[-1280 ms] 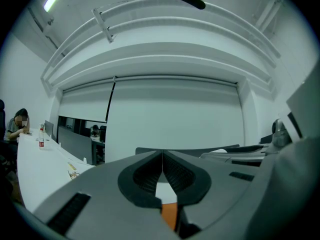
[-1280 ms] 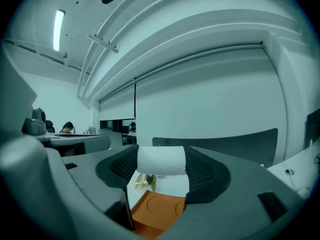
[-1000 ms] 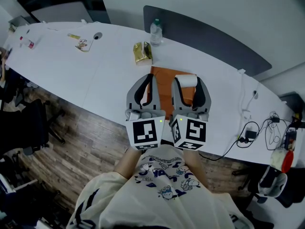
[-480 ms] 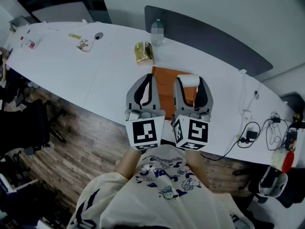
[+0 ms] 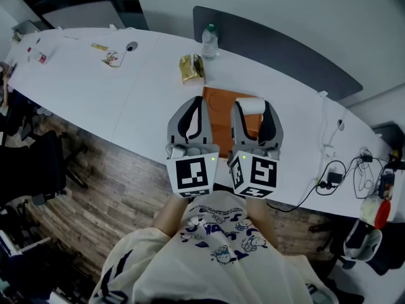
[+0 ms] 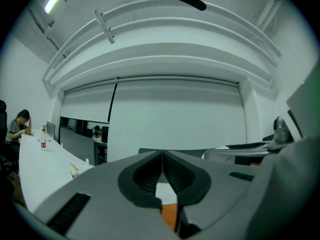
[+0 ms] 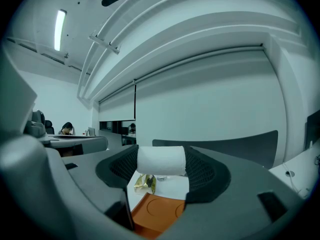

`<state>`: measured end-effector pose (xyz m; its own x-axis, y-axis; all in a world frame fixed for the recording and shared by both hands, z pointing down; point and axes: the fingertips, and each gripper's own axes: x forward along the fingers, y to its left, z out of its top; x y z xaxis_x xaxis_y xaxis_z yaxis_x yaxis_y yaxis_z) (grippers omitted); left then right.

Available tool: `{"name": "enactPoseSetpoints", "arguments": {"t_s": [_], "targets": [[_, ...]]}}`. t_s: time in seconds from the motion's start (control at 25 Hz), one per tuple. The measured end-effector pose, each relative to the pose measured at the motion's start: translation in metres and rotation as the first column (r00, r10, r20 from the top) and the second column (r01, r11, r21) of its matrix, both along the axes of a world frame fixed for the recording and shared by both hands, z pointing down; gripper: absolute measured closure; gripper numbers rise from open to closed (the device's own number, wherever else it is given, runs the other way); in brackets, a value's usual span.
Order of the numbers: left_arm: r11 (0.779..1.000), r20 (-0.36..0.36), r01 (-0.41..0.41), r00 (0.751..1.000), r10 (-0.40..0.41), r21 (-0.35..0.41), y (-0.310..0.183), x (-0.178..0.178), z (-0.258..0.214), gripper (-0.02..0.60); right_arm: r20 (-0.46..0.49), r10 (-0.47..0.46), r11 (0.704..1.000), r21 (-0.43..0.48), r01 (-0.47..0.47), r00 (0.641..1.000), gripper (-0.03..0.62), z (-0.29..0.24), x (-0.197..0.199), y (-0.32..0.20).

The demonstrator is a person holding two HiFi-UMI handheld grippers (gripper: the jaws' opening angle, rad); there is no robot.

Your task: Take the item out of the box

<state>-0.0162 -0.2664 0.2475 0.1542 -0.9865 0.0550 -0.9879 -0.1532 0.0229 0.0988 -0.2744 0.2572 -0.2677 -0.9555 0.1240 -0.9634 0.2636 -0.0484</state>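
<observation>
My right gripper (image 5: 251,109) is shut on a white roll (image 5: 250,107), which looks like a small roll of paper held crosswise between the jaw tips (image 7: 161,160). It hangs above an orange box (image 5: 217,123) lying open on the white table; in the right gripper view the box (image 7: 159,212) sits just below the roll. My left gripper (image 5: 195,104) is shut with nothing in it, its jaws pressed together (image 6: 162,155), hovering over the box's left edge. Both grippers are held close side by side.
A gold foil packet (image 5: 189,68) and a clear water bottle (image 5: 209,40) stand beyond the box. Small items (image 5: 112,57) lie at the table's far left. Cables and a charger (image 5: 331,179) lie at the right. A dark partition (image 5: 278,49) runs behind the table.
The two grippers stay nearly still, drifting only slightly. The roll remains clamped in the right gripper above the orange box.
</observation>
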Motion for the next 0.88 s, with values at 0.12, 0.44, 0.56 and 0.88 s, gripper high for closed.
{"name": "enactPoseSetpoints", "arguments": {"t_s": [0.12, 0.44, 0.56, 0.88], "targets": [[1.000, 0.000, -0.004, 1.000, 0.004, 0.000, 0.0007, -0.0001, -0.0008, 0.563, -0.010, 0.004, 1.000, 0.002, -0.004, 1.000, 0.309, -0.0012, -0.0009, 0.0010], [1.000, -0.002, -0.013, 1.000, 0.013, 0.001, 0.0017, -0.0014, -0.0018, 0.563, -0.015, 0.007, 1.000, 0.007, -0.007, 1.000, 0.309, -0.0036, -0.0017, 0.0033], [1.000, -0.002, -0.018, 1.000, 0.018, -0.005, 0.0018, -0.0009, 0.0003, 0.563, -0.022, 0.009, 1.000, 0.006, -0.009, 1.000, 0.309, -0.0034, -0.0014, 0.0043], [1.000, 0.005, -0.015, 1.000, 0.015, -0.008, 0.0021, -0.0045, 0.0005, 0.563, -0.028, 0.010, 1.000, 0.002, -0.010, 1.000, 0.309, -0.0031, -0.0005, 0.0053]]}}
